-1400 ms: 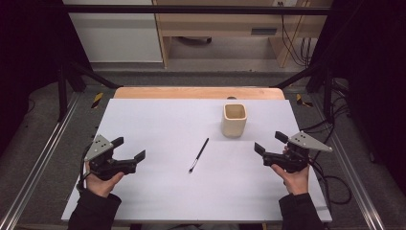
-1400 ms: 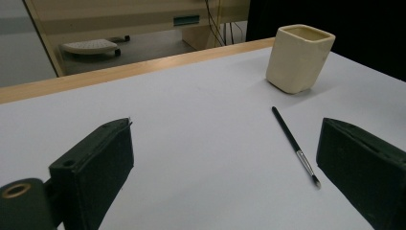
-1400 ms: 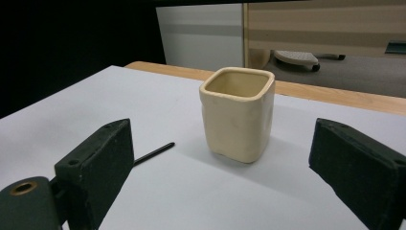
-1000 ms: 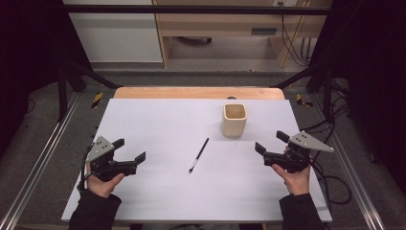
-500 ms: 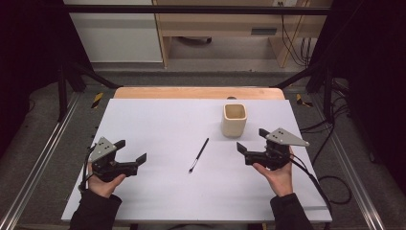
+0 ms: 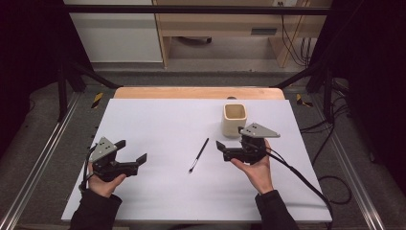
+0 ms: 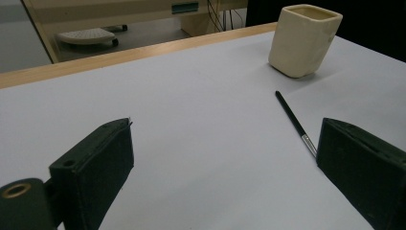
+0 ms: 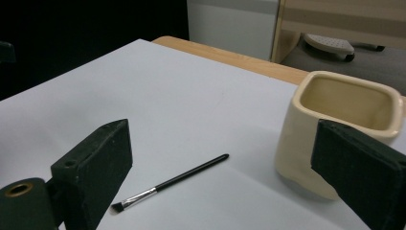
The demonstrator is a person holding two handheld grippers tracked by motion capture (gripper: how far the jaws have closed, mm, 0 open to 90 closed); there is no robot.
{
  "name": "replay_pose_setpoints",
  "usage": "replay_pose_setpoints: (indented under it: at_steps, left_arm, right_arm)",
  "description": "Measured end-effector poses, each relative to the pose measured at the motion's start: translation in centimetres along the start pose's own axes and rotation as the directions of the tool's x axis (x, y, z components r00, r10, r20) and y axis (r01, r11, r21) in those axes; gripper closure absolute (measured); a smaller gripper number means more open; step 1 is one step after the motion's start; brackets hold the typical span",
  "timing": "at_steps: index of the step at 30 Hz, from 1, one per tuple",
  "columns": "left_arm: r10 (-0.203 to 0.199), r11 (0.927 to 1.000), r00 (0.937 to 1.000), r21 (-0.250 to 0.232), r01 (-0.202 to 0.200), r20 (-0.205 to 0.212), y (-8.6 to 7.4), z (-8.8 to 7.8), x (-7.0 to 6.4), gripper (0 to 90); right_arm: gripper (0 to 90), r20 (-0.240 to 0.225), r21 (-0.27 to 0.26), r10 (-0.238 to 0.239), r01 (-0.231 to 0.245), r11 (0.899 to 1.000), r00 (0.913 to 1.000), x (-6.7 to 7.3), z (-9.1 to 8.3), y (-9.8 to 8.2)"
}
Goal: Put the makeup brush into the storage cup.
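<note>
A thin black brush [image 6: 198, 155] with a silver ferrule lies flat on the white table top [image 6: 158, 120], near the middle. A cream square cup [image 6: 234, 120] stands upright behind and to the right of it. My right gripper [image 6: 221, 150] is open just right of the brush and in front of the cup, pointing left. In the right gripper view the brush [image 8: 177, 182] lies between the open jaws and the cup [image 8: 299, 139] is partly behind the right jaw. My left gripper [image 6: 131, 150] is open at the front left, well apart from the brush [image 7: 290, 115] and cup [image 7: 304, 40].
The table's wooden far edge [image 6: 191, 92] runs along the back. Metal frame rails [image 6: 43, 158] flank both sides. A cable [image 6: 306, 177] trails from the right gripper over the front right of the table. A wooden desk [image 6: 225, 28] stands beyond.
My right gripper has moved left from the table's right side to just beside the brush and in front of the cup. The left gripper has barely shifted.
</note>
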State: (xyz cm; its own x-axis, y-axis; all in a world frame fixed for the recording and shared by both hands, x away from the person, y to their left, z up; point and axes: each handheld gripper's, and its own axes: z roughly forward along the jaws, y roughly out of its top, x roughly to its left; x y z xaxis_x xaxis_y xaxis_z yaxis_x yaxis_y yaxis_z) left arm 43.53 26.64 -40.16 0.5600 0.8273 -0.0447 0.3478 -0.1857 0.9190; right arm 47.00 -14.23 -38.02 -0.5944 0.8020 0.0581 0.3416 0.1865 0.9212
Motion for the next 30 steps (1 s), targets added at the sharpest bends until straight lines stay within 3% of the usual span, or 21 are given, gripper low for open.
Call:
replay_pose_setpoints:
  at_steps: [12,18,28,30]
  left_arm:
    - [0.001,1.0,1.0,-0.002,-0.001,0.001,0.0,0.0,0.0,5.2]
    - [0.001,1.0,1.0,-0.001,-0.001,0.004,0.0,0.0,0.0,5.3]
    - [0.0,1.0,1.0,-0.002,0.0,0.007,0.0,0.0,0.1,5.3]
    - [0.0,1.0,1.0,0.001,0.0,0.007,0.0,0.0,0.1,5.3]
  right_arm:
    - [8.5,-0.013,0.076,-0.03,0.031,0.997,0.9995,2.0,3.9,0.4]
    - [9.9,-0.016,0.119,-0.009,0.011,0.993,0.9998,2.6,5.9,-0.6]
    - [11.3,0.002,0.196,-0.028,0.027,0.98,0.9996,2.7,8.1,-2.4]
    - [11.9,-0.003,0.216,-0.006,0.006,0.976,1.0,2.9,8.7,-2.9]
